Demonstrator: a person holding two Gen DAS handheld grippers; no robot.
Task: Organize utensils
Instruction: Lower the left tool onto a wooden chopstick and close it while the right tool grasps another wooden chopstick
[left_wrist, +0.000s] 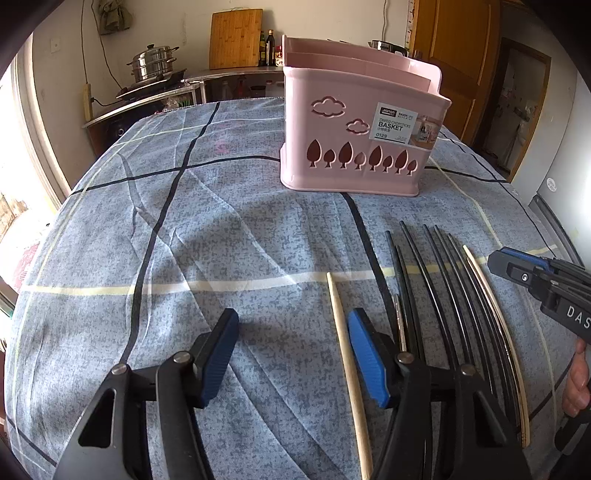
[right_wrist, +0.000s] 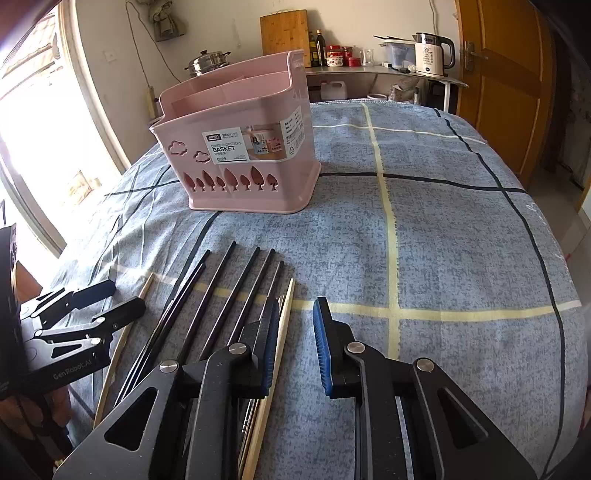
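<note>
blue-grey checked cloth (left_wrist: 229, 229) covers the table, and behind it a kitchen counter runs along the far wall. a pink chopsticks basket (left_wrist: 351, 140) stands upright on the cloth at the far side, its compartments showing nothing inside. near the front edge lies a row of black chopsticks (left_wrist: 439, 288) with pale wooden chopsticks (left_wrist: 345, 354) at either side of the row.

the left wrist view shows the left gripper (left_wrist: 291, 354) with its jaws spread apart over bare cloth; one wooden chopstick lies just inside its right finger, nothing pinched. it also shows a steamer pot (left_wrist: 153, 62) on a stove at far left and a hand (left_wrist: 578, 384) at the right edge holding the right gripper (left_wrist: 517, 271).

the right wrist view shows the right gripper's own jaws partly apart, blue pads facing each other, with only cloth between them; a wooden chopstick (right_wrist: 275, 354) lies just outside its left finger. only this view shows a white kettle (right_wrist: 430, 53) and jars on the counter, and a wooden door (right_wrist: 506, 81) at far right.
</note>
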